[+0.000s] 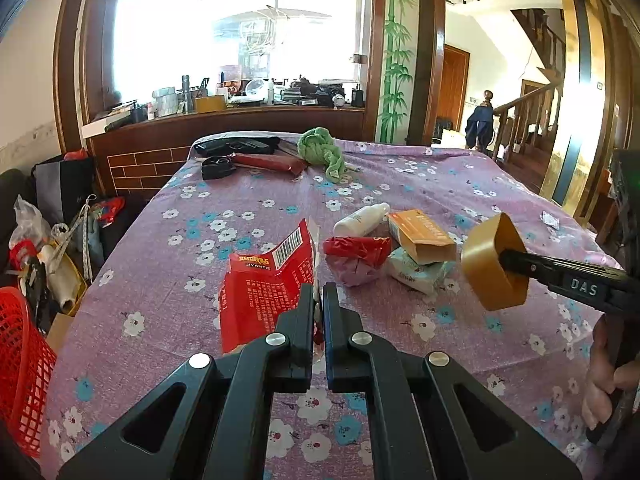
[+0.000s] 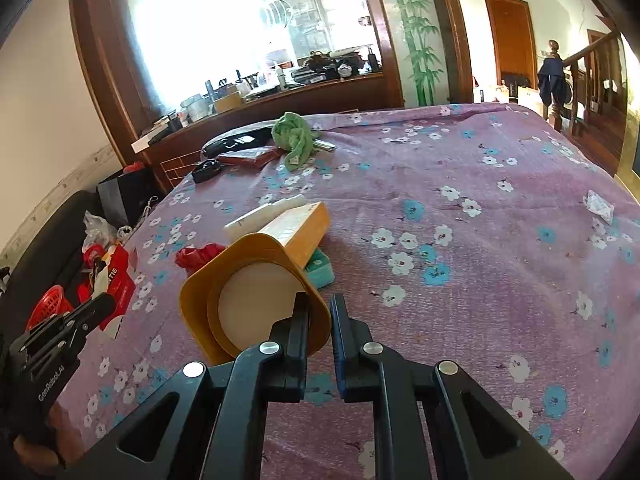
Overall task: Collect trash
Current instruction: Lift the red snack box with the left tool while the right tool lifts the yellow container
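left gripper (image 1: 318,300): fingers pinched on red snack wrapper (image 1: 264,280), thin, limp, crinkly, lifted just ahead | right gripper (image 2: 320,316): fingers clamped across wall of tape roll (image 2: 248,300), light, stiff, slick | remaining litter beyond fingertips on bed (image 1: 440,184)

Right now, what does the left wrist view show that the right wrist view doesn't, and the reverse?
Left wrist only: the barcode side of the red packet clamped in the left gripper, and the tape roll's outer band. Right wrist only: the roll's hollow core, with the right gripper pinching its wall. Both show the white bottle, orange box, green cloth and red basket.
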{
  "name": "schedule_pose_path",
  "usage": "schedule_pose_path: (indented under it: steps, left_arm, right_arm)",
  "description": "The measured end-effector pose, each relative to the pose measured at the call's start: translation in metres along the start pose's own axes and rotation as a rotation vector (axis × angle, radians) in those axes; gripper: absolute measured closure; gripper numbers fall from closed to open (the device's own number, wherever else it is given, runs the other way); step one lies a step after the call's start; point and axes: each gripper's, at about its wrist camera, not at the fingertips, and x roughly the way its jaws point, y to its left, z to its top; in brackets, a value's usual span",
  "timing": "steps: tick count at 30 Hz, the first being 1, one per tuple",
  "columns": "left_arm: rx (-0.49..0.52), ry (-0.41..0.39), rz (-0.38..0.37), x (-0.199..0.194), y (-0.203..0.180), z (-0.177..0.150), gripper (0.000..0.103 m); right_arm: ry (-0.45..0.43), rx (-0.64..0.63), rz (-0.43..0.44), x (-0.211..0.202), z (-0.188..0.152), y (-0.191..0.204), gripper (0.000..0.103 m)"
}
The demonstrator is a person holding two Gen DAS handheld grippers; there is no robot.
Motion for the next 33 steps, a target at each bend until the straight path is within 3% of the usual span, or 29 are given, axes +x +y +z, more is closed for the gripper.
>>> schedule_pose_path:
  steps: [17,33]
  left_arm:
    - [0.060,-0.012,-0.007,-0.004,-0.011,-0.005,0.099]
    - [0.057,-0.044,0.000,-0.005,-0.012,-0.005,0.099]
  right_arm:
    - [-0.026,0.015,0.018,-0.003,0.002,-0.001,0.092]
    - [-0.042,0.011,0.004,-0.005,0.004,0.000,0.092]
